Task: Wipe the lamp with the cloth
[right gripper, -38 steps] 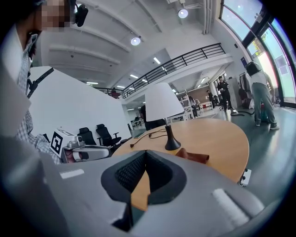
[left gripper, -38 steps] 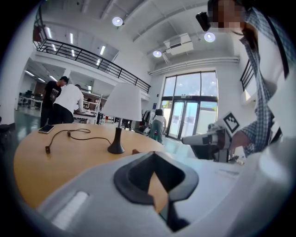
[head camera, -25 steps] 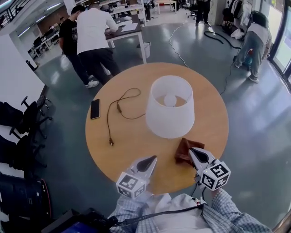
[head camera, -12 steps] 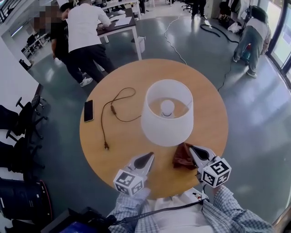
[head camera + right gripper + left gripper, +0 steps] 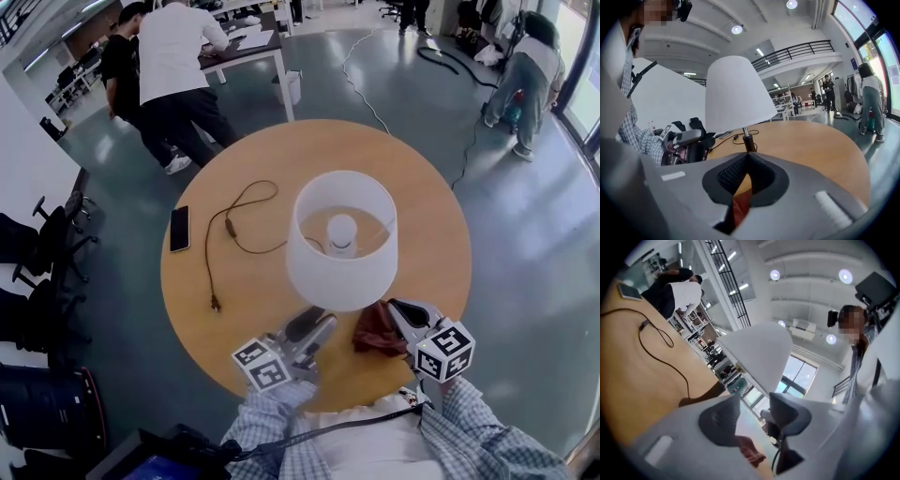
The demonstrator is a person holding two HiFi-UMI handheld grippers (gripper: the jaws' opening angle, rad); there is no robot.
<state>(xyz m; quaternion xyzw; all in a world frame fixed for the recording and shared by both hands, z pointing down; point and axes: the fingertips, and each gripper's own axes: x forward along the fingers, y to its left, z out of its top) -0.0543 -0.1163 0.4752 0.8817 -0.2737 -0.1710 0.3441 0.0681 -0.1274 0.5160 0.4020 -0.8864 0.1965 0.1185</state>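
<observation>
In the head view, my right gripper is clamped on the cloth, just on my side of the lamp. My left gripper is beside it.

In the left gripper view, the jaws are opening with nothing between them, and the shade is close ahead. A nudge there could tip the lamp.

In the right gripper view, the pads pinch only a corner of the cloth, so it may slip. The table edge lies just behind me, and the open room is beyond the lamp.

Cloth partly hidden by lampshade

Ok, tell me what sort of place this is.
Likely an open-plan office or workshop hall: people stand at a work desk, black office chairs line one wall, and a railed mezzanine overlooks it.
</observation>
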